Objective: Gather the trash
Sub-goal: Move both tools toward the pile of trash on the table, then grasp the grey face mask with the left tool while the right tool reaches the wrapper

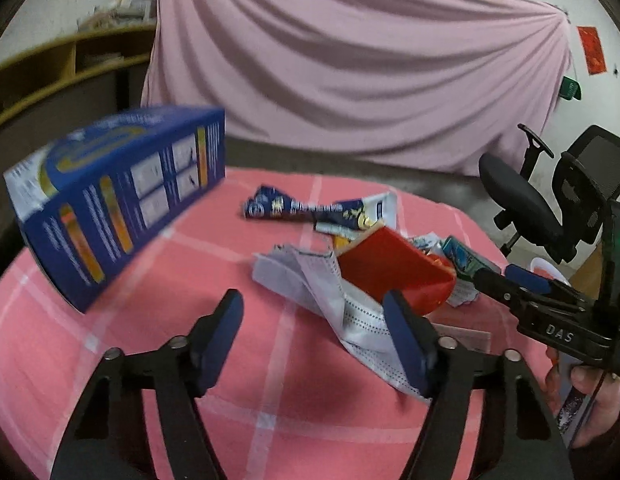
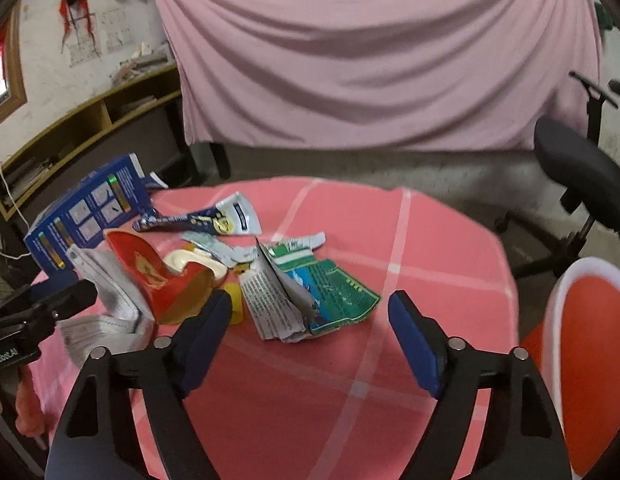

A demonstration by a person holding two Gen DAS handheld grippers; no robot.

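Trash lies on a table with a pink checked cloth [image 1: 189, 360]. A blue box [image 1: 117, 200] stands at the left. A white face mask [image 1: 330, 308], a red paper cup [image 1: 394, 276] and a crumpled blue wrapper [image 1: 310, 210] lie in the middle. My left gripper [image 1: 316, 340] is open and empty, just short of the mask. In the right wrist view, a torn green and white packet [image 2: 310, 296] lies ahead of my open, empty right gripper [image 2: 310, 340]. The red cup [image 2: 161, 276], mask [image 2: 105, 300], blue wrapper [image 2: 205, 220] and box [image 2: 85, 216] lie to its left.
A red bin with a white rim [image 2: 582, 360] stands at the table's right edge. A black office chair [image 2: 578, 168] is behind the table on the right. A pink sheet [image 2: 370, 52] hangs at the back and a wooden shelf [image 2: 89, 120] is at the left.
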